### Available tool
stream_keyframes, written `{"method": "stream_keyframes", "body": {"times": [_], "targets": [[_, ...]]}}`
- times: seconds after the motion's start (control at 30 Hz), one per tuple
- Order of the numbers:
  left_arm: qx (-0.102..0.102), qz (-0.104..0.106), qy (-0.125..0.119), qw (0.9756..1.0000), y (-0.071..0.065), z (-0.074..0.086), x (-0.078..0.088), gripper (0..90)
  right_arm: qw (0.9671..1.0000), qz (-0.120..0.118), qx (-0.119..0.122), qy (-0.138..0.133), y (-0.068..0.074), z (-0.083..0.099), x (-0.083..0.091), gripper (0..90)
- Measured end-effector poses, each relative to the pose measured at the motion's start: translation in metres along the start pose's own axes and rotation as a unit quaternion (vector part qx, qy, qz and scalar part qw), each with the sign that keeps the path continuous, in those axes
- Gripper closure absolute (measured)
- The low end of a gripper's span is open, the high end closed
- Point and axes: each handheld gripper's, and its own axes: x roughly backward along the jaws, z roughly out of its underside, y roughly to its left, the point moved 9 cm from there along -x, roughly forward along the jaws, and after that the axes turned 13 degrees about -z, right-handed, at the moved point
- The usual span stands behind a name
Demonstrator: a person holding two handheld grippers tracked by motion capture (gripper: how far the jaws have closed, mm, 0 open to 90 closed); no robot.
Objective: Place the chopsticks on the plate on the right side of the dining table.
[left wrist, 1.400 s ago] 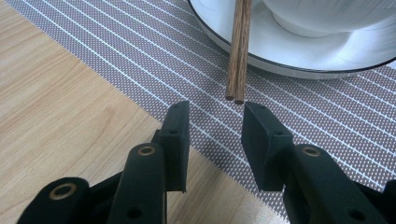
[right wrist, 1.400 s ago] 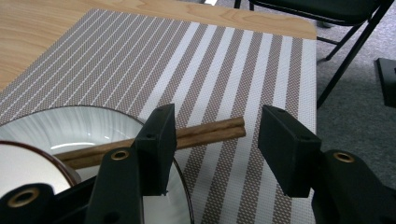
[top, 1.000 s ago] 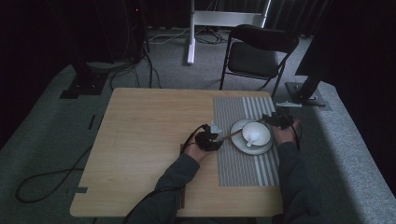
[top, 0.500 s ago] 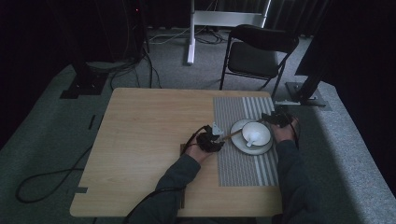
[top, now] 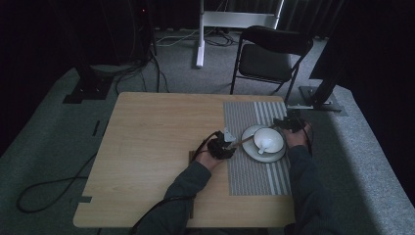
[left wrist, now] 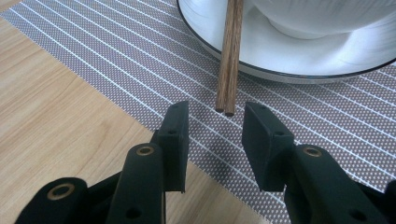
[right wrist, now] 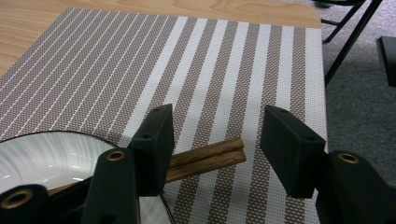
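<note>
Two wooden chopsticks (left wrist: 229,56) lie side by side as a pair across the white plate (left wrist: 289,58), passing beside the foot of the bowl (left wrist: 317,16) that stands on it; their thin tips stick out over the striped placemat (left wrist: 116,70) on one side and their thicker square ends (right wrist: 210,156) on the other. We hold the left gripper (left wrist: 216,112) low over the mat with its jaws apart, the tips just ahead of the gap and not yet inside it; we hold the right gripper (right wrist: 218,116) at the far end with its jaws likewise apart, the thick ends reaching into the gap near one pad, though whether they touch that pad we cannot tell from this angle. We judge the sticks light, stiff and smooth, so they may roll or part from each other under a careless pinch; the square ends give flatter faces for the pads than the tapered tips; closing across both sticks together, clear of the plate's rim, seems the safest hold. We would also lift gently, since the crockery beside them is fragile and could be nudged.
</note>
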Motion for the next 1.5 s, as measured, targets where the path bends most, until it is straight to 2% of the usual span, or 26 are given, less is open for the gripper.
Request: {"method": "stream_keyframes", "body": {"times": [0.33, 0.7, 1.17, 1.5], "targets": [[-0.011, -0.003, 0.001, 0.9999, -0.003, -0.004, -0.002, 69.0, 0.9999, 0.004, 0.010, 0.013, 0.000, 0.003, -0.004, 43.5], [-0.009, -0.005, 0.009, 0.9999, -0.002, -0.004, -0.005, 79.4, 0.9997, 0.004, 0.015, 0.019, 0.001, 0.004, -0.002, 43.3], [-0.006, -0.011, 0.021, 0.9997, 0.004, -0.006, -0.011, 79.5, 0.9991, 0.006, 0.027, 0.031, 0.003, 0.006, 0.000, 43.0], [0.003, -0.019, 0.027, 0.9995, 0.008, -0.007, -0.014, 79.2, 0.9993, 0.000, 0.022, 0.029, 0.004, 0.008, 0.001, 42.9]]}}
